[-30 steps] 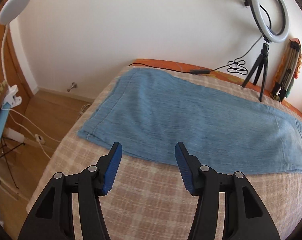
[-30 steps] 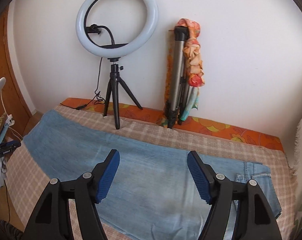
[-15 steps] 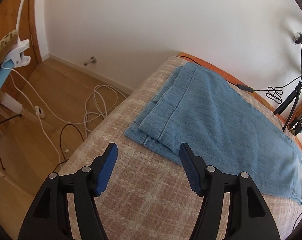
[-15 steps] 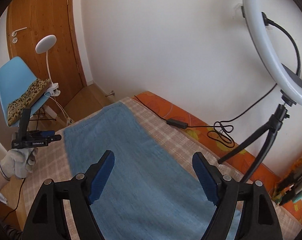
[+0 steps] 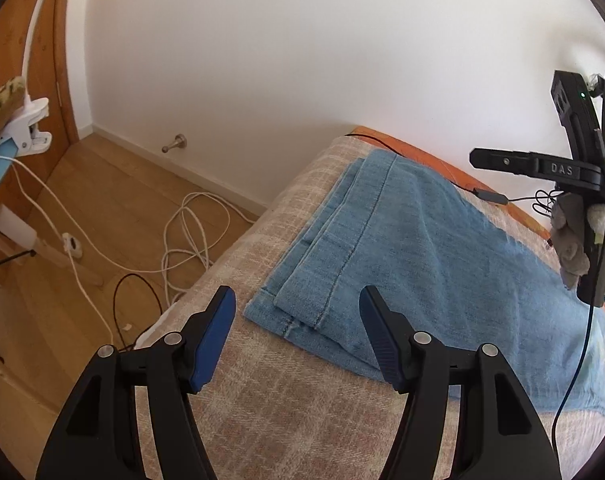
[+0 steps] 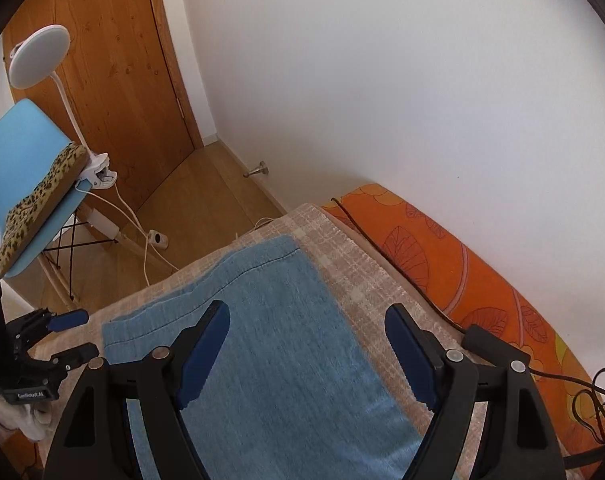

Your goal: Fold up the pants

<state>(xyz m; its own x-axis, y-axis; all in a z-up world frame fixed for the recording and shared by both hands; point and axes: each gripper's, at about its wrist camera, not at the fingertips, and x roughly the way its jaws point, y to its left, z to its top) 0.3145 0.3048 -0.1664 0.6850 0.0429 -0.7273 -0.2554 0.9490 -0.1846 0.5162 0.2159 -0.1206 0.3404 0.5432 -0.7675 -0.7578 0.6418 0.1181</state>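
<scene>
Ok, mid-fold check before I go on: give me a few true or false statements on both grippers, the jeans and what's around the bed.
1. The left gripper is open, its fingers either side of the hem end of the jeans, gripping nothing. True.
2. The right gripper is shut on the jeans. False: it is open, above the denim.
3. The jeans lie flat on the checked blanket, both legs stacked. True.
4. A blue chair carrying a leopard-print cushion stands on the floor by the wooden door. True.
5. The black cable runs across the jeans. False: it runs along the orange sheet next to the wall.
</scene>
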